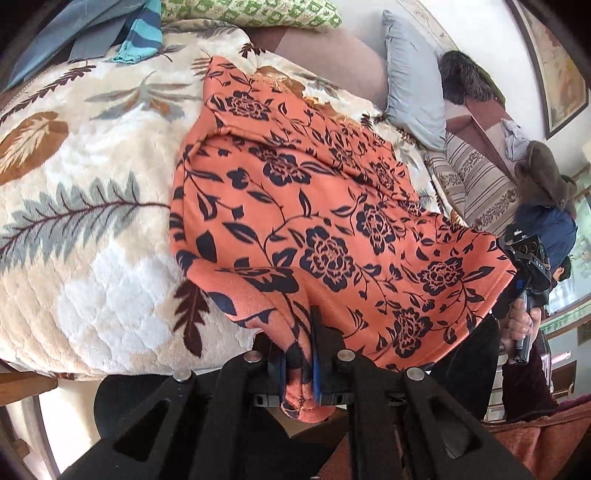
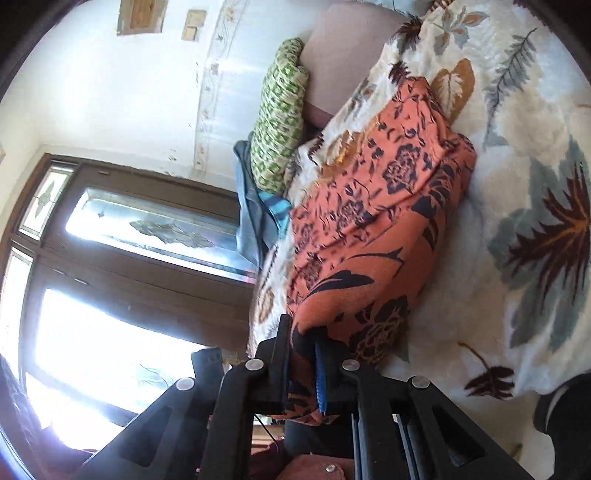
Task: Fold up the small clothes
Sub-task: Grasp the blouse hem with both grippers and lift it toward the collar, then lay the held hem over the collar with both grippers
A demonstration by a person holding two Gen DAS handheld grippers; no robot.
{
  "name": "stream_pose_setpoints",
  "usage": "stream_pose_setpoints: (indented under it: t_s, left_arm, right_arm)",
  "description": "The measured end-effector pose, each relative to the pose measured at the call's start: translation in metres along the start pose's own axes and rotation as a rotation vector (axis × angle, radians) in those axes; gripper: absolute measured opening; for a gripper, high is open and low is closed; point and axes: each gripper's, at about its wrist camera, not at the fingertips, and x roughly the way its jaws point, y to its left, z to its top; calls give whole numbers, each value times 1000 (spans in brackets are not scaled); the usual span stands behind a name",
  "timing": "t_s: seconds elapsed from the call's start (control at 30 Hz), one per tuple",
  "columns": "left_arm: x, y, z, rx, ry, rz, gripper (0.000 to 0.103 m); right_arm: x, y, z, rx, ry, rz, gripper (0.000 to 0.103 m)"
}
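An orange garment (image 1: 314, 206) printed with dark navy flowers and leaves is spread over a cream blanket (image 1: 92, 177) patterned with large brown and grey-green leaves, which covers a bed or sofa; its far end lies on the blanket and its near edge is lifted clear at two corners. One corner is clamped in the left tongs (image 1: 299, 354), whose black fingers with blue pads are drawn in narrow on a bunched fold of the cloth. The other corner is gripped by the right tongs (image 2: 301, 354), likewise closed tight around a gathered wad of the same orange fabric (image 2: 369, 229). In the left wrist view, the right tongs and the hand (image 1: 519, 325) holding their handle are seen at the far right edge, just at the garment's corner. Beyond the garment, a green-and-white patterned cushion (image 1: 251, 13) is propped against a mauve backrest (image 1: 332, 55), with a turquoise striped cloth (image 1: 142, 33) and grey-blue fabric (image 1: 66, 29) lying near it on the blanket. A pale blue pillow (image 1: 410, 81) and a striped cushion (image 1: 476, 184) are placed further along. In the right wrist view, a dark wooden-framed window (image 2: 122, 266) with bright glass is seen beside the bed.
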Motion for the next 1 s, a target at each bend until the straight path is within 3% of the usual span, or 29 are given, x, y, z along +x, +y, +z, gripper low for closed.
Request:
stream_pose_setpoints:
  t_s: [0.2, 0.3, 0.4, 0.53, 0.6, 0.63, 0.67, 0.7, 0.9, 1.0]
  left_arm:
    - [-14, -2, 39, -8, -57, -30, 10]
    - [-10, -4, 62, 4, -60, -14, 10]
    - [-1, -2, 72, -3, -31, -1, 10]
    - [6, -1, 64, 0, -24, 0, 10]
    - [4, 2, 56, -15, -28, -6, 10]
    - [2, 4, 52, -22, -30, -5, 10]
    - [0, 5, 48, -28, -31, -6, 10]
    - [-3, 5, 43, -31, -33, -6, 10]
    - [-13, 5, 26, -36, -48, 1, 10]
    - [-16, 4, 23, -39, -55, -4, 10]
  right_arm:
    - [-14, 2, 40, 16, -134, 49, 11]
    - [-12, 0, 64, 23, -170, 31, 11]
    - [-5, -3, 78, 4, -97, -146, 12]
    - [13, -11, 66, -31, 20, -381, 16]
    - [12, -22, 53, -8, 55, -450, 27]
    - [11, -27, 45, 10, 65, -468, 41]
    - [9, -31, 36, 28, 70, -481, 69]
    - [7, -33, 27, 39, 66, -486, 77]
    - [22, -39, -10, 129, 139, -385, 78]
    - [50, -45, -19, 188, 162, -399, 78]
